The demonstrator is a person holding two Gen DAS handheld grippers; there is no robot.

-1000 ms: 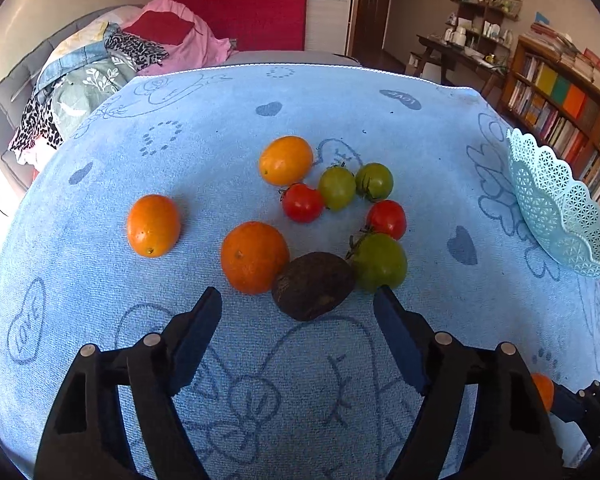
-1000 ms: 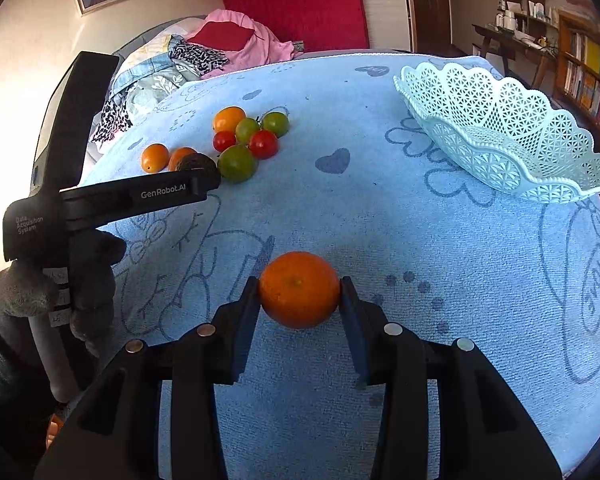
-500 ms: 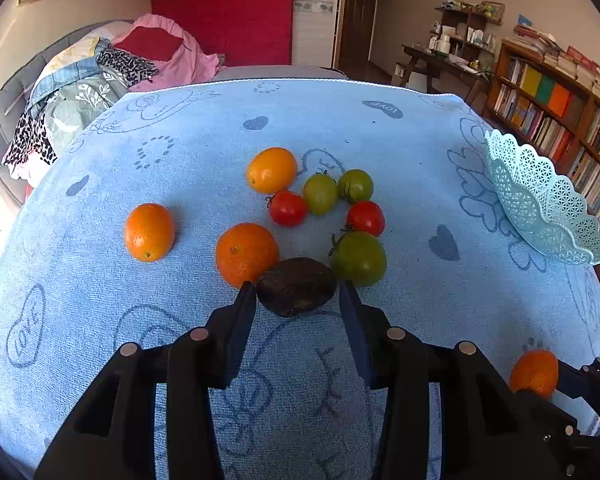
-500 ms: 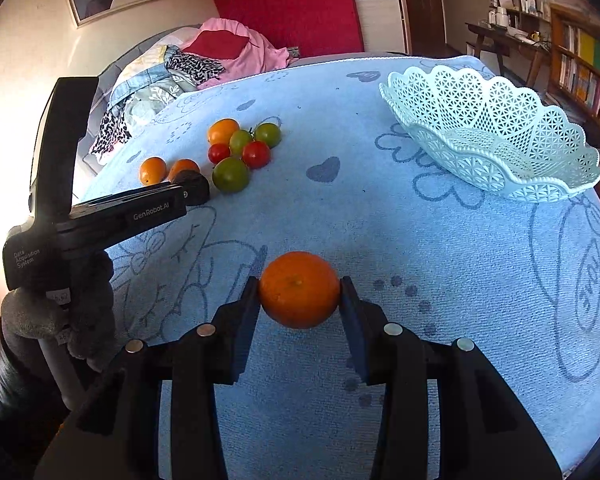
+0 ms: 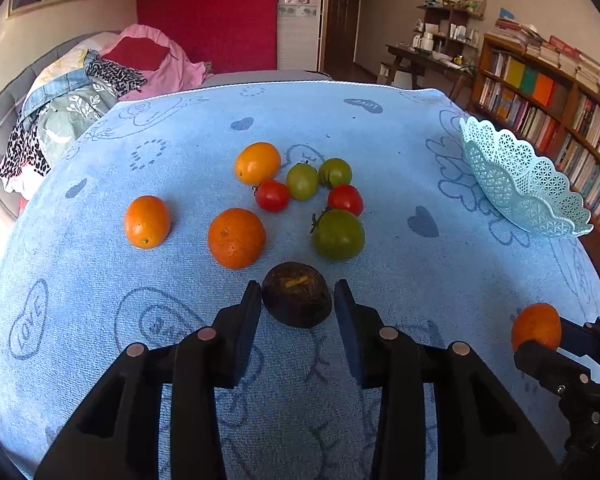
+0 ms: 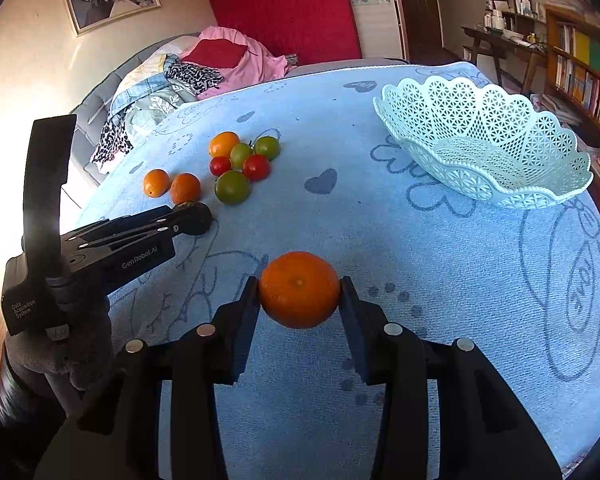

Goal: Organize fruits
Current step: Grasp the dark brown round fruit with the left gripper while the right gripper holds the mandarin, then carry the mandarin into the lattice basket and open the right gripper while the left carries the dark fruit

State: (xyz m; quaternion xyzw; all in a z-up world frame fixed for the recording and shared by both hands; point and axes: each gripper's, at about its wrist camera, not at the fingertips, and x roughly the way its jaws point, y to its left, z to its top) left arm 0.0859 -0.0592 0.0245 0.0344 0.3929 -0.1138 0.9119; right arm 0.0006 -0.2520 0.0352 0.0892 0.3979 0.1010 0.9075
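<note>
A dark avocado (image 5: pixel 296 298) sits between the jaws of my left gripper (image 5: pixel 297 294), which are closing, and both pads touch its sides. It lies just in front of an orange (image 5: pixel 237 238) and a big green tomato (image 5: pixel 337 234). In the right wrist view the left gripper (image 6: pixel 190 220) holds the avocado (image 6: pixel 200 220) low over the blue cloth. My right gripper (image 6: pixel 300 300) is shut on an orange mandarin (image 6: pixel 299 294) above the cloth. A pale lattice basket (image 6: pixel 480 148) stands at the far right.
Two more oranges (image 5: pixel 147 222) (image 5: pixel 257 163), two red tomatoes (image 5: pixel 272 195) (image 5: pixel 345 199) and two small green ones (image 5: pixel 302 181) (image 5: pixel 335 172) lie mid-table. The blue towel (image 5: pixel 100 320) drops off at the edges. A sofa with clothes (image 5: pixel 80 92) stands behind and bookshelves (image 5: pixel 560 92) to the right.
My left jaws have come in from wide apart onto the avocado. The avocado now lies a little apart from the orange and green tomato. The right gripper and mandarin have not moved.
</note>
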